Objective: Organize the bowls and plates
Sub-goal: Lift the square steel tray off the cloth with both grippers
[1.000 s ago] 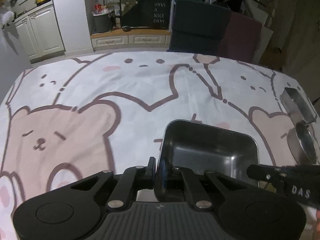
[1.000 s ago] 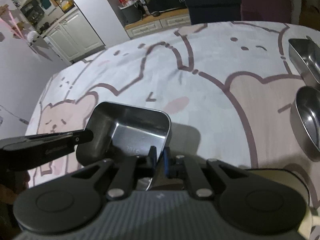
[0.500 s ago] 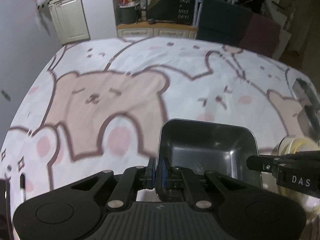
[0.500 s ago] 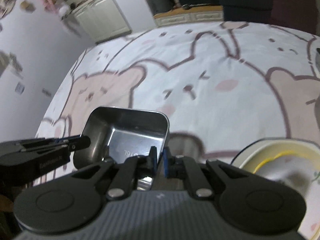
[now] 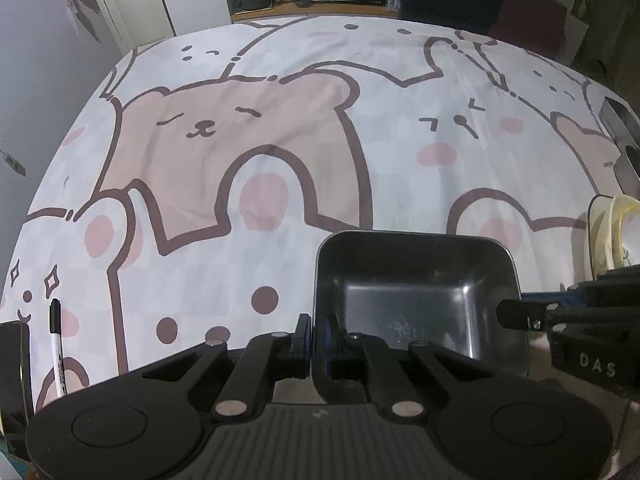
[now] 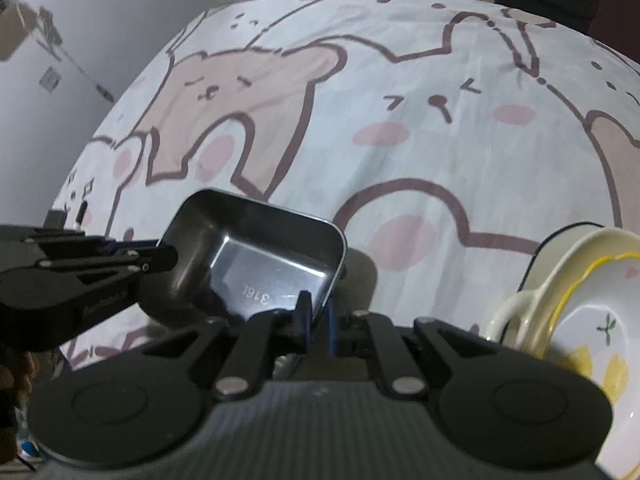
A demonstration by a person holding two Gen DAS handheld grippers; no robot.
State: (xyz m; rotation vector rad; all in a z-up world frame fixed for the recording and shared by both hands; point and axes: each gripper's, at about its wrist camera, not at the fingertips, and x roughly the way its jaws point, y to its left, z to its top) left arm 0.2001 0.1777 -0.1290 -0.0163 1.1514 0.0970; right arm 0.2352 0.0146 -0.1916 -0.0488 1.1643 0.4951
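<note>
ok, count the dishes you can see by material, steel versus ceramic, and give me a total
Steel: 3 — the held tray, a tray and a bowl at the far right edge.
Ceramic: 2 — a cream plate and a yellow-rimmed bowl stacked on it.
Total: 5

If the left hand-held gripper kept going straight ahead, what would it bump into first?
It already grips the steel tray's rim, so probably the bear-print tablecloth beyond; depth is unclear.

Cloth (image 5: pixel 280 92): white, pink-tan bears, brown outlines, pink cheeks. Tray (image 5: pixel 412 276): dark steel, stamped "316L". Bowls (image 6: pixel 580 320): cream, yellow-rimmed, yellow and green motif. Tongs (image 5: pixel 316 344): black, blue pads. Pen (image 5: pixel 57 344): black-capped, white.
</note>
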